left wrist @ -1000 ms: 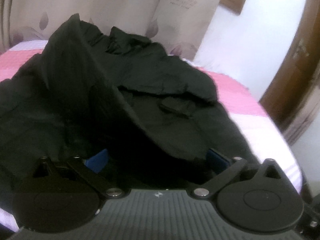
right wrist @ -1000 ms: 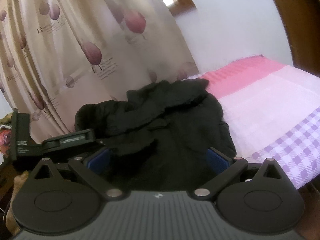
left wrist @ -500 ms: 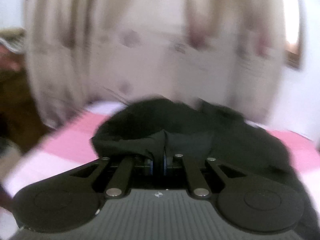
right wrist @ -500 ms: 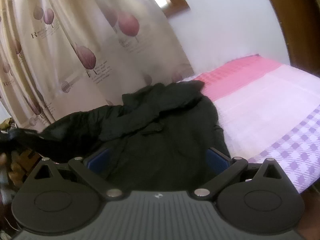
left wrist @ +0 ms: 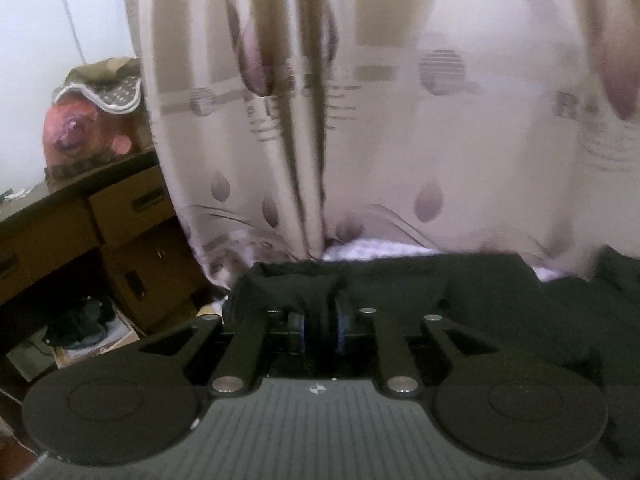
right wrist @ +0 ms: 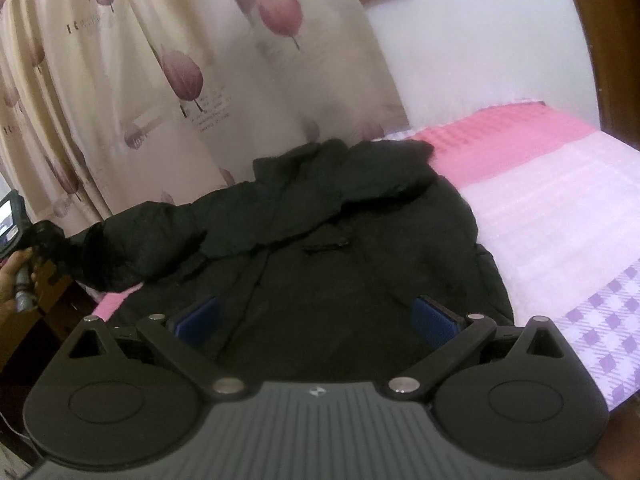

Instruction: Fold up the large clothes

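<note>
A large black jacket [right wrist: 340, 256] lies spread on the bed, collar toward the curtain. My left gripper [left wrist: 319, 330] is shut on a fold of the jacket's black cloth [left wrist: 400, 284] and holds it out past the bed's left edge, facing the curtain. In the right wrist view the left gripper [right wrist: 38, 240] shows at the far left, with the jacket's sleeve [right wrist: 132, 240] stretched toward it. My right gripper [right wrist: 316, 320] is open and empty, hovering over the jacket's lower front.
The bed [right wrist: 560, 208] has a pink, white and purple-checked cover. A tulip-print curtain [right wrist: 180, 80] hangs behind it. A brown wooden desk with drawers [left wrist: 100, 232] stands left of the bed. A dark wooden door frame [right wrist: 600, 40] is at the right.
My left gripper closed on the jacket cloth and swung left, pulling the sleeve out over the bed's edge. The right gripper stayed open and moved slightly closer over the jacket.
</note>
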